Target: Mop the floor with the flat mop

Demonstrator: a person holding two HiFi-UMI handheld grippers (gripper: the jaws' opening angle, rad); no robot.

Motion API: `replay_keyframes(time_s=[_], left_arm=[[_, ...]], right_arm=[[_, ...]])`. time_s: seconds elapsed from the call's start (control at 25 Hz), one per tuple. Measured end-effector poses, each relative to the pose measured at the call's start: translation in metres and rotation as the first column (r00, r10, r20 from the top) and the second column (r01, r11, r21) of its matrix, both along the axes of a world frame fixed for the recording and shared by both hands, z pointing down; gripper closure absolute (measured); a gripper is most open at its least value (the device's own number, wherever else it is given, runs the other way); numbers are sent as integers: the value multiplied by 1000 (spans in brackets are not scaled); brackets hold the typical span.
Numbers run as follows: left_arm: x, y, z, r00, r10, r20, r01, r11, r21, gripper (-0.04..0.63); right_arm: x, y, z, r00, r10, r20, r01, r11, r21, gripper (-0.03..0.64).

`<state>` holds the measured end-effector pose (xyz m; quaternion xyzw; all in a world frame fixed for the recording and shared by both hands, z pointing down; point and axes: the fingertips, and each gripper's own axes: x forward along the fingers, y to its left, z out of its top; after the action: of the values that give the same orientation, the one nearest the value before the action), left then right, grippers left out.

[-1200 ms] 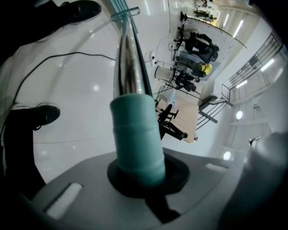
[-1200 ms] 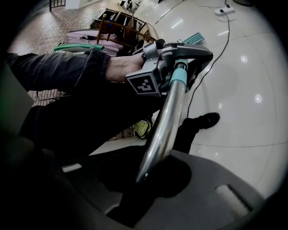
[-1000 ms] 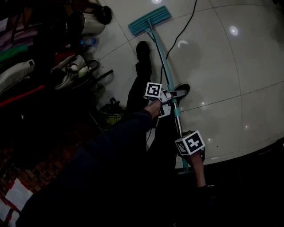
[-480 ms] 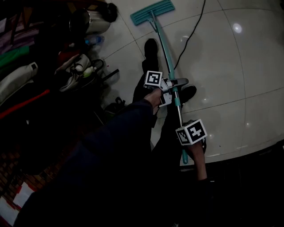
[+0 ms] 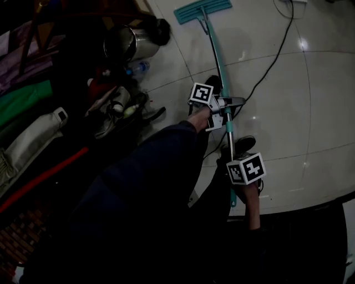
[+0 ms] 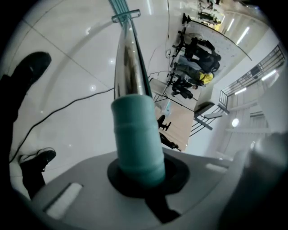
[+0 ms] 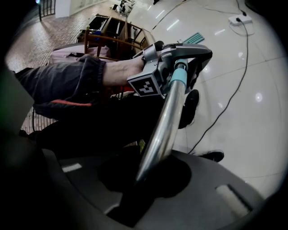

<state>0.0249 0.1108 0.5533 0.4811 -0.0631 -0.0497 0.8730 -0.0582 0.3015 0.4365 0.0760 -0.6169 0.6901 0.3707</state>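
- my left tongs [image 6: 139, 175] are closed around the flat mop [image 5: 217, 52], clamped on the teal sleeve where the shiny metal pole begins.
- my right tongs [image 7: 144, 177] are closed too, gripping the bare metal part of the same pole, closer to my body and near its upper end.
- in the head view the pole runs from the right tongs, up past the left tongs, to the teal mop head [image 5: 202, 10], which lies flat on the pale tiled floor [image 5: 316, 105] well ahead of me.
- a short teal end of the pole pokes out just below the right tongs.
- a black cable [image 5: 273, 62] trails across the tiles to the right of the pole, and passes under it near the left tongs.
- one dark shoe [image 5: 242, 145] stands on the floor just beside the pole, between the two tongs.
- off to the left, in the dim clutter, a metal pot [image 5: 126, 43] lies tipped on its side, with a plastic bottle [image 5: 138, 68] near it.
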Motion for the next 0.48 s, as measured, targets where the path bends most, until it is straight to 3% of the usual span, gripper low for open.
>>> replay_keyframes(time_s=[0.48], left_arm=[[-88, -199, 22, 986, -169, 2, 169, 984, 59, 594]], right_arm=[[-87, -182, 36, 1000, 5, 5, -6, 998, 57, 531]])
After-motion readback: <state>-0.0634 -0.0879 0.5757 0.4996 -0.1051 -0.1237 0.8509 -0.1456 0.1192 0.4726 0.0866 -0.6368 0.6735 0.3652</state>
